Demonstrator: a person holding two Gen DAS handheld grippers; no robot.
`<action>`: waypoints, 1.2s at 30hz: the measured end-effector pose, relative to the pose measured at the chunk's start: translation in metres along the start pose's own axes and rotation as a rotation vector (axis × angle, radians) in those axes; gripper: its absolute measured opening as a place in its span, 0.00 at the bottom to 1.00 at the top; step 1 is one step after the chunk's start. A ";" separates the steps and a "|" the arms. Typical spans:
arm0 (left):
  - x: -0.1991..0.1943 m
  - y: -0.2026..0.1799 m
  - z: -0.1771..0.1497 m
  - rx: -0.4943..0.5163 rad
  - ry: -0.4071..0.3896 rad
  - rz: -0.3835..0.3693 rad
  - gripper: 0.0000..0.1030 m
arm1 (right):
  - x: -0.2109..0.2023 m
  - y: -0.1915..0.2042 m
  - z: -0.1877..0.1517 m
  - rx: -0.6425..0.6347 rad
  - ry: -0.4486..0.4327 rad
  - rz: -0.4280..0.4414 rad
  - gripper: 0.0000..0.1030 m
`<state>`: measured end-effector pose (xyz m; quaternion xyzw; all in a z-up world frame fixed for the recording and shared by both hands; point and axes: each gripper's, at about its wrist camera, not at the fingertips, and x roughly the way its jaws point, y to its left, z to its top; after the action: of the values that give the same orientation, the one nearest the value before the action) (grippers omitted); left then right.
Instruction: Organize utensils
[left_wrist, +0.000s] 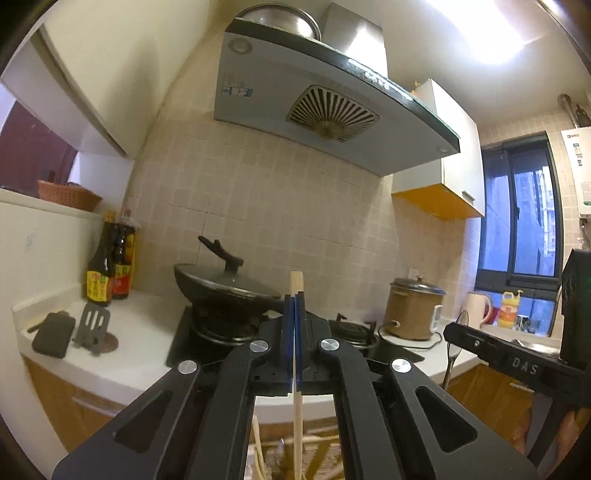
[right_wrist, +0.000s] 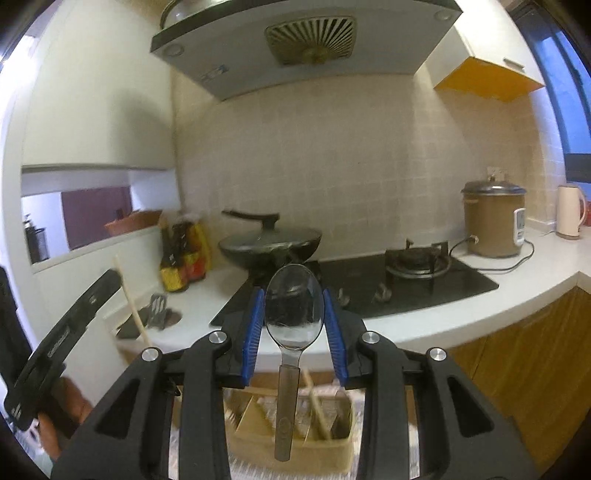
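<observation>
My left gripper (left_wrist: 294, 295) is shut on a wooden chopstick (left_wrist: 296, 398) that stands upright between the blue pads, its top end above the fingertips. My right gripper (right_wrist: 294, 295) is shut on a metal spoon (right_wrist: 294, 306), bowl up, handle hanging down. Both are held in the air in front of the kitchen counter. Below the right gripper stands a wooden utensil box (right_wrist: 291, 439) with dividers and a chopstick in it. The right gripper with the spoon also shows in the left wrist view (left_wrist: 456, 343), and the left gripper with its chopstick in the right wrist view (right_wrist: 122, 277).
A black wok with lid (left_wrist: 225, 288) sits on the gas hob (right_wrist: 413, 280). Sauce bottles (left_wrist: 110, 273) and a dark spatula rest (left_wrist: 92, 325) stand on the white counter (left_wrist: 140, 354) at left. A brown rice cooker (right_wrist: 493, 221) and kettle (right_wrist: 570, 216) stand at right.
</observation>
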<state>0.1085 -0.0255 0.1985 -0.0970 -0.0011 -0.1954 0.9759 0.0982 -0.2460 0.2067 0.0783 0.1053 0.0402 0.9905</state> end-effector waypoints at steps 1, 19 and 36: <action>0.004 0.001 -0.003 0.000 -0.004 0.004 0.00 | 0.007 -0.002 -0.002 0.001 -0.004 -0.009 0.28; 0.010 0.098 -0.062 -0.276 0.343 -0.013 0.00 | 0.044 -0.025 -0.041 -0.001 -0.010 -0.090 0.29; 0.053 0.105 -0.205 -0.247 1.074 0.088 0.37 | 0.036 -0.004 -0.061 -0.091 -0.019 -0.091 0.29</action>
<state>0.1902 0.0100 -0.0200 -0.0975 0.5240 -0.1753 0.8278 0.1200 -0.2375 0.1395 0.0286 0.0973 -0.0009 0.9948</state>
